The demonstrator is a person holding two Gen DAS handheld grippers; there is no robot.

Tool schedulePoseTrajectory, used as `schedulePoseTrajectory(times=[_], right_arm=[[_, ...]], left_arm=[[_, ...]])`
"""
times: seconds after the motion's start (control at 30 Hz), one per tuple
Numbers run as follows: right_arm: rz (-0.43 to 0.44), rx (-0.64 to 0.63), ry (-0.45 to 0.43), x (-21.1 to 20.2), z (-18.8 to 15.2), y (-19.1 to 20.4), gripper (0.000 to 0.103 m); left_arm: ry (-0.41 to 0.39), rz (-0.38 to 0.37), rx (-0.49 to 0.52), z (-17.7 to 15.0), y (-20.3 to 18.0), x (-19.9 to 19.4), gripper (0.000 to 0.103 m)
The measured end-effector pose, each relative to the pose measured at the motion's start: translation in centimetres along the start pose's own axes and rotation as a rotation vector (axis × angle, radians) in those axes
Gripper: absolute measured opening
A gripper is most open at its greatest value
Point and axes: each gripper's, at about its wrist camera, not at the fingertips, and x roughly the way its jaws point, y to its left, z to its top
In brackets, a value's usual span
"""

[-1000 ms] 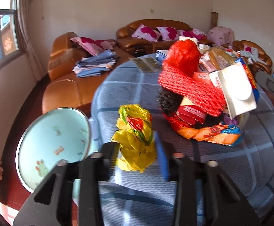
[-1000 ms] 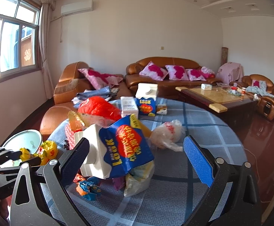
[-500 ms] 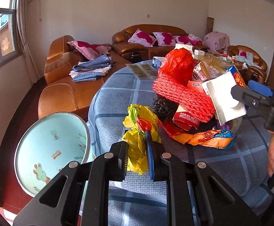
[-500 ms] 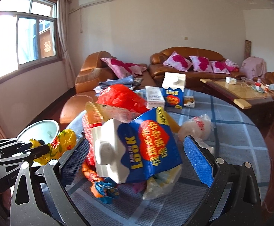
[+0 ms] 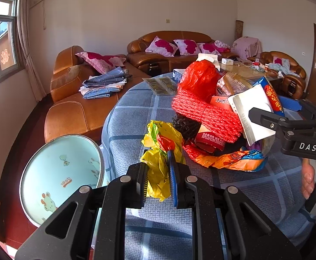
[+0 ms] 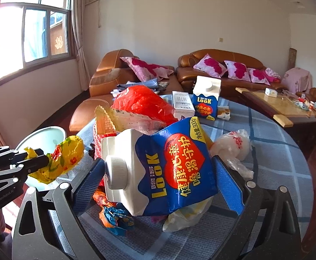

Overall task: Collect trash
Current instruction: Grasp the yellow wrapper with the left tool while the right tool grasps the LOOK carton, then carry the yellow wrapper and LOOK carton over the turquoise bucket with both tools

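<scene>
Left wrist: crumpled yellow wrapper (image 5: 158, 169), red-printed, pinched in left gripper (image 5: 159, 178).

Brown leather sofa (image 5: 175, 45) with pink cushions (image 6: 210, 66), folded blue cloth (image 5: 103, 84), window (image 6: 30, 36)

The pile of trash (image 6: 149, 151) hides the tablecloth (image 6: 277, 151) beneath it (the bin (image 5: 60, 177) at eight o'clock is half covered), and small coffee-table items (image 6: 292, 99) stay unreadable.
</scene>
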Motion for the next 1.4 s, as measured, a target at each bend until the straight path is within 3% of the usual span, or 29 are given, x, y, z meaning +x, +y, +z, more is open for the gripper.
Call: schedulePoseTrajectory(times=[0.23,0.43,0.57,0.73,0.77,0.8,0.93,1.17,1.4], right_arm=[[0.005,0.002,-0.075,-1.7,0.2,0.3,0.084],[0.038,0.014,0.023,0.0,-0.4,0.2,0.084],[0.039,0.008,0.028,0.4,-0.7,0.5,0.093],[0.045,-0.021,0.051,0.8,-0.9,1.2,0.094],[0.040,-0.025,0.057,0.9,-1.0,1.3,0.093],[0.031,-0.024,0.069,1.0,-1.1,1.3,0.085],[0.051,-0.020,0.058,0.6,-1.1,1.1,0.084],[0.047,-0.032,-0.105,-3.2,0.7,1.8,0.081],[0.044,-0.063,-0.225,-4.9,3.0,3.0,0.081]], left_arm=[[-0.027,-0.005,-0.001,0.4,0.7,-1.3,0.016],[-0.028,-0.008,0.001,0.5,0.9,-1.4,0.016],[-0.022,-0.008,0.000,0.6,1.0,-1.4,0.016],[-0.016,-0.008,-0.002,0.7,1.0,-1.3,0.016],[-0.017,-0.008,-0.001,0.7,1.0,-1.3,0.016],[-0.018,-0.007,0.001,0.7,1.0,-1.3,0.016],[-0.025,-0.009,0.007,0.7,0.8,-1.4,0.016],[-0.078,0.010,-0.012,1.4,1.7,-3.2,0.016],[-0.158,0.122,-0.019,2.2,3.0,-5.6,0.016]])
